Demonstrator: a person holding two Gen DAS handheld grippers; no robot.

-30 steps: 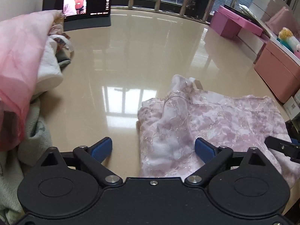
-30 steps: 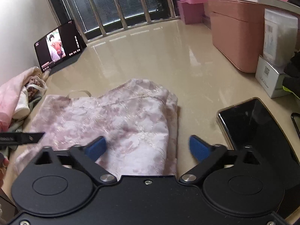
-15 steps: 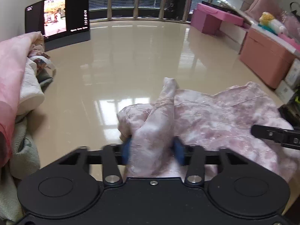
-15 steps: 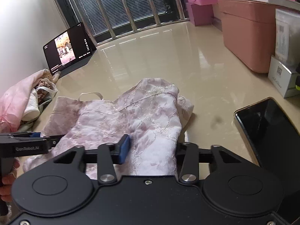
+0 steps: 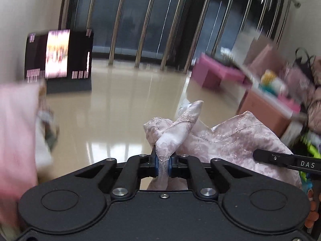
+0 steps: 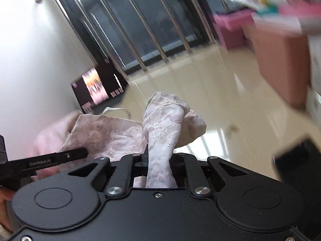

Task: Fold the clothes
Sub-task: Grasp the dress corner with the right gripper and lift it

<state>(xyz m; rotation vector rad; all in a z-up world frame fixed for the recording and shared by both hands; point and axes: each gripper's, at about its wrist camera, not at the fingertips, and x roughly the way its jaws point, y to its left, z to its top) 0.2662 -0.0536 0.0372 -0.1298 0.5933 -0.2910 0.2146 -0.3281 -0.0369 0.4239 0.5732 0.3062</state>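
The left gripper and right gripper are each closing, pads pinching a bunched fold of the pale pink floral brocade garment, lifted above the glossy beige table; beyond stands a lit black tablet.

The pink clothes pile at the left edge is blurry and cut off, the boxes at upper right are smeared, and the screen picture is too fuzzy to tell.
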